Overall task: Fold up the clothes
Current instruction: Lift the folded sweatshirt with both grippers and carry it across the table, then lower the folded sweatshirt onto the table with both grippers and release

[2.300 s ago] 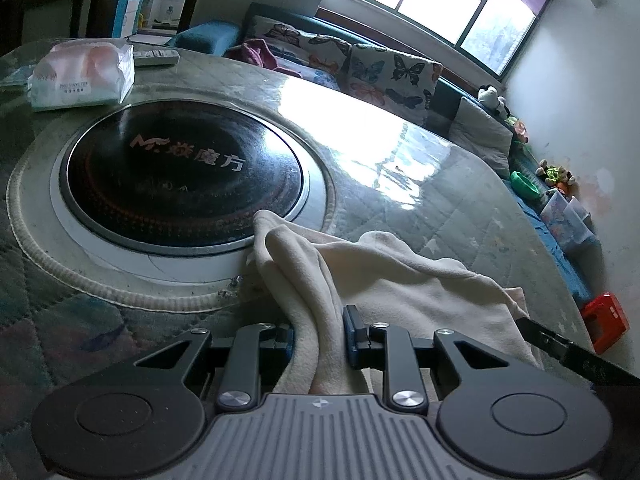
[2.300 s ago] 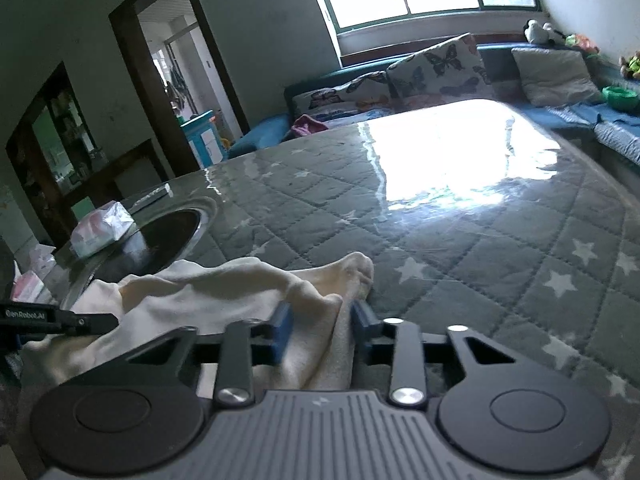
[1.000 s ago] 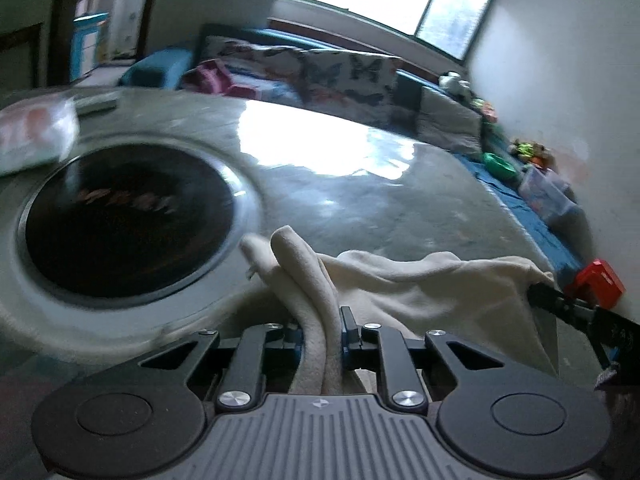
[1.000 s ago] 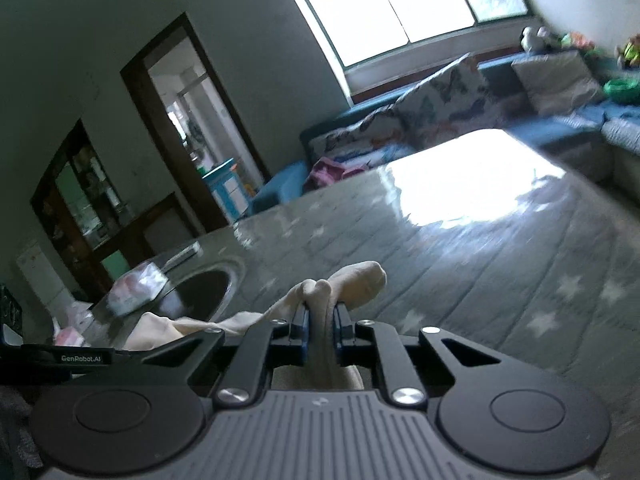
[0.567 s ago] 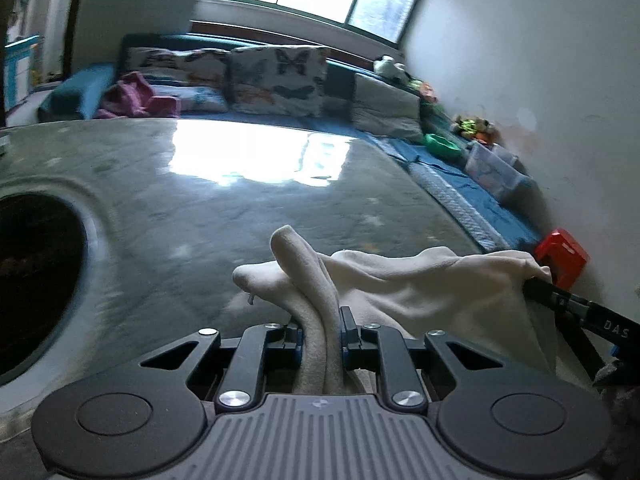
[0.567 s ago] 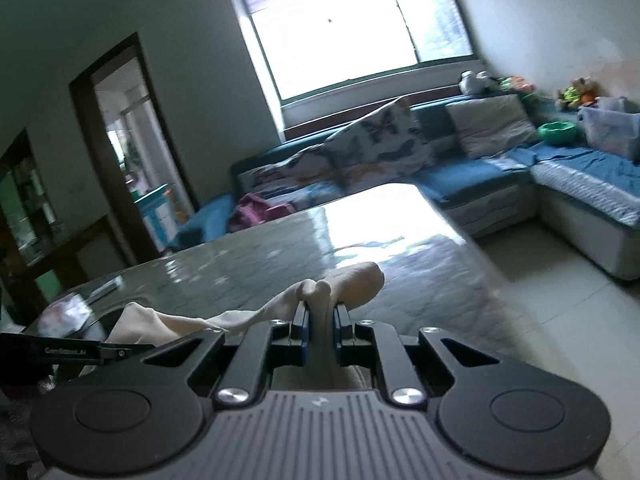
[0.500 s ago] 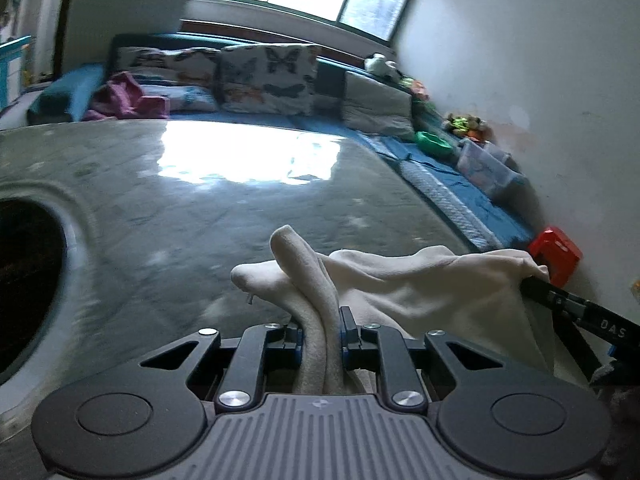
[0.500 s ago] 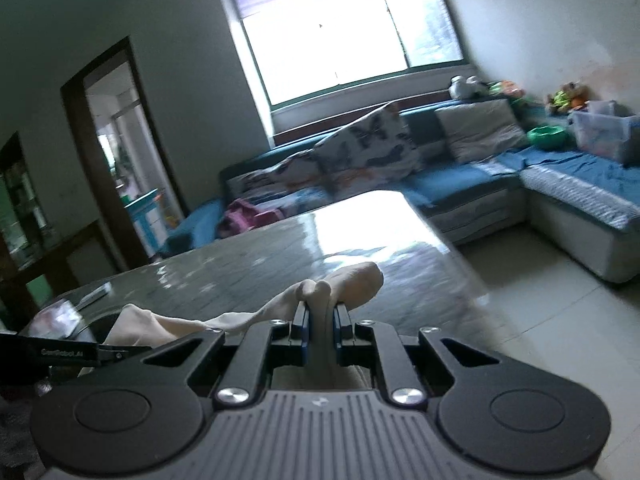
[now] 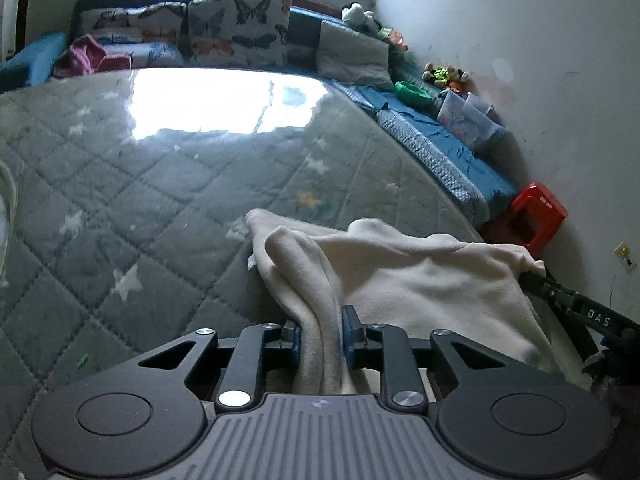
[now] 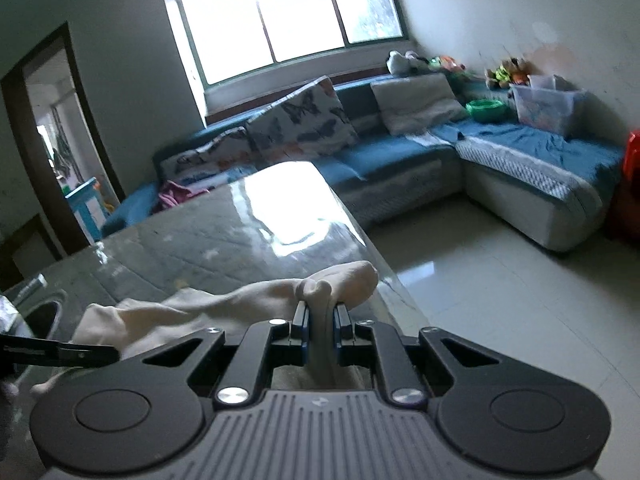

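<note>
The left gripper (image 9: pixel 320 334) has a fold of the cream garment (image 9: pixel 420 280) between its blue pads; its jaws have just been opening a little, yet the cloth fills the narrow gap and both pads touch it. The right gripper (image 10: pixel 320 330) is pressed nearly together, pinching a thin bunched edge of the same garment (image 10: pixel 224 304), with a rounded end poking out beyond the fingertips. The garment stretches between the two tongs, lying over the near edge of the glossy quilted star-patterned table (image 9: pixel 160 184)
</note>
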Demonstrator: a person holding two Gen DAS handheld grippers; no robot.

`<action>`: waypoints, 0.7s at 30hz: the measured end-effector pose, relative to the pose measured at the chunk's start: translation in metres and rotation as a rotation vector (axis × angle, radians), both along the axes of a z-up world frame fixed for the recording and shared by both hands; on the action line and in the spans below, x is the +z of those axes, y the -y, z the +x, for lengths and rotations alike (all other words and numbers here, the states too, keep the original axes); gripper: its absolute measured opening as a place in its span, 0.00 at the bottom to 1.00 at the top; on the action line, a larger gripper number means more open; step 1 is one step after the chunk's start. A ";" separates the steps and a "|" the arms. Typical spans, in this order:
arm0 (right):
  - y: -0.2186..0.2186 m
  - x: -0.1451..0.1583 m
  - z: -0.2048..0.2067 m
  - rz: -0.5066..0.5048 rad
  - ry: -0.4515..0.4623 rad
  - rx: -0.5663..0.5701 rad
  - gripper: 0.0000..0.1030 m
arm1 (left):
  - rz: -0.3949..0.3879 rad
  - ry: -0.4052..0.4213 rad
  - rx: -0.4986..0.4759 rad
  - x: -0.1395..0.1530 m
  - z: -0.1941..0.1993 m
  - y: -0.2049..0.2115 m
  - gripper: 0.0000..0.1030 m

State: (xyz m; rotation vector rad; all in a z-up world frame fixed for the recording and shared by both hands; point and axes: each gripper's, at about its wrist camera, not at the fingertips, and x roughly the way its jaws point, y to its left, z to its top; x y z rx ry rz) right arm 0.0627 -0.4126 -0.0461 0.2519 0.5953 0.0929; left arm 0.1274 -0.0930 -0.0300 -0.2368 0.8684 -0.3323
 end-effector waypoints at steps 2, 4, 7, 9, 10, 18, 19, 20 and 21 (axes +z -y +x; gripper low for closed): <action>0.002 -0.005 0.002 -0.005 -0.018 -0.002 0.10 | -0.005 -0.006 -0.009 0.000 0.001 -0.003 0.23; 0.004 -0.010 0.004 -0.010 -0.036 -0.003 0.10 | -0.004 -0.007 -0.029 0.001 -0.002 -0.003 0.22; 0.006 -0.010 0.005 -0.026 -0.049 0.009 0.10 | -0.003 -0.011 -0.065 0.001 -0.006 -0.003 0.22; 0.008 -0.011 0.002 -0.028 -0.059 0.009 0.11 | -0.008 -0.016 -0.078 0.003 -0.004 -0.007 0.24; 0.010 -0.011 0.001 -0.027 -0.065 0.003 0.12 | -0.004 -0.011 -0.074 0.004 -0.003 -0.008 0.27; 0.018 0.000 -0.006 -0.024 -0.036 -0.062 0.17 | 0.044 0.081 -0.001 0.026 0.004 -0.019 0.40; 0.016 0.004 -0.006 -0.028 -0.021 -0.056 0.17 | 0.037 0.087 -0.001 0.028 0.005 -0.019 0.39; 0.013 0.007 -0.005 -0.028 -0.013 -0.045 0.17 | 0.031 0.092 -0.003 0.030 0.006 -0.018 0.38; 0.009 0.008 -0.004 -0.027 -0.009 -0.026 0.17 | 0.027 0.096 -0.015 0.031 0.008 -0.014 0.38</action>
